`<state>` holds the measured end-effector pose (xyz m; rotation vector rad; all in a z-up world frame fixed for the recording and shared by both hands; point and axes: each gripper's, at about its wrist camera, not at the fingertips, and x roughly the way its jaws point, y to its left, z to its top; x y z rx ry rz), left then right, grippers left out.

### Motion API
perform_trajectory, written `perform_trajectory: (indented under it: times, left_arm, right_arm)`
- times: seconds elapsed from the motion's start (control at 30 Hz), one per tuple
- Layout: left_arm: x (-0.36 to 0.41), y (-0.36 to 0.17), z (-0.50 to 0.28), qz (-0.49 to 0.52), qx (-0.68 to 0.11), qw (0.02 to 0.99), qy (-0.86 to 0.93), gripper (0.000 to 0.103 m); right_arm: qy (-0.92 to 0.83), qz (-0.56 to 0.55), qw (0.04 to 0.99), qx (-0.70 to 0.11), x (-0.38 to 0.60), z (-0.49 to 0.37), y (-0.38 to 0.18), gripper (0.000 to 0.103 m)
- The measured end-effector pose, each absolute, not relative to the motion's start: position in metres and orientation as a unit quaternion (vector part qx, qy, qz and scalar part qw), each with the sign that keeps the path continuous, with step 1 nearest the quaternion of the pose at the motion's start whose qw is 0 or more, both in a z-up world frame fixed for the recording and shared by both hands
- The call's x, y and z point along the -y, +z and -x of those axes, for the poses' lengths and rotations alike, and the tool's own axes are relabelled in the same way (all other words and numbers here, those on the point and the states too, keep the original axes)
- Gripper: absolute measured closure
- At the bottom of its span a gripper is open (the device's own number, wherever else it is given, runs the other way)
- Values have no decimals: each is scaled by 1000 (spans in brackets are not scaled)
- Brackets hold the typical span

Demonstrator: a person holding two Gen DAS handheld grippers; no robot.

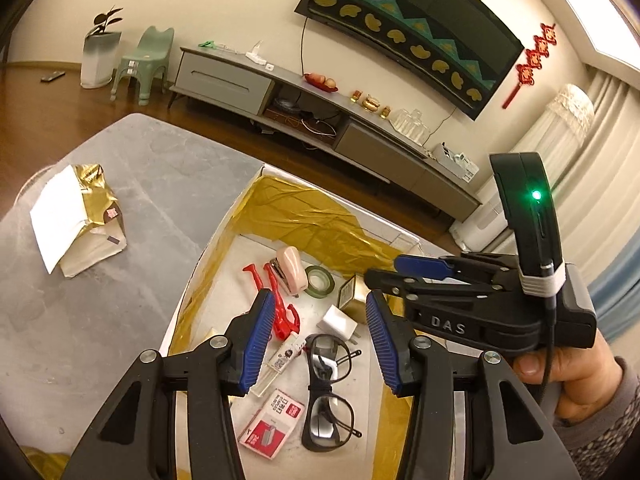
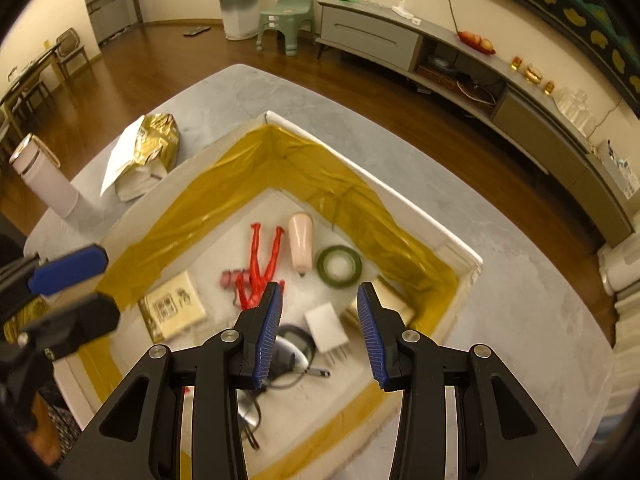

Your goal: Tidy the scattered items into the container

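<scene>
A: So, where are the items?
B: All in the box, the gold-lined one on the grey table. A red figure lies beside a pink stapler, with a green tape roll just right of that.
A: And nearer the camera?
B: A white charger, glasses, and a red staple pack. A gold booklet sits to the left.
A: The claws?
B: The left gripper hangs over the box, fingers spread, holding nothing. The right gripper is the same, spread and empty above the charger.
A: Anything outside the box?
B: A crumpled gold bag on the table, well apart, and a white flask past the table's edge.
</scene>
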<state>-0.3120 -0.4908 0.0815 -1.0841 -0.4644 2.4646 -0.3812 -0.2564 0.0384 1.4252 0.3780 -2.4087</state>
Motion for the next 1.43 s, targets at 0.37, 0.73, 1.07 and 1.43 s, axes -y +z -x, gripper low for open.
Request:
perform_trajectory:
  times: [0.37, 0.73, 1.07, 1.43]
  left_arm:
    - [471, 107, 263, 367, 85, 208, 903, 49]
    - [447, 126, 200, 342, 31, 227, 911, 48]
    - [454, 130, 158, 332, 29, 241, 911, 47]
    - [457, 136, 143, 322, 27, 244, 914, 47]
  right_arm:
    - [-844, -473, 143, -206, 242, 310, 60, 60]
    - [-840, -470, 117, -245, 231, 238, 64, 50]
    - [-821, -494, 147, -245, 237, 198, 45, 50]
    - [-834, -472, 175, -226, 249, 183, 56, 50]
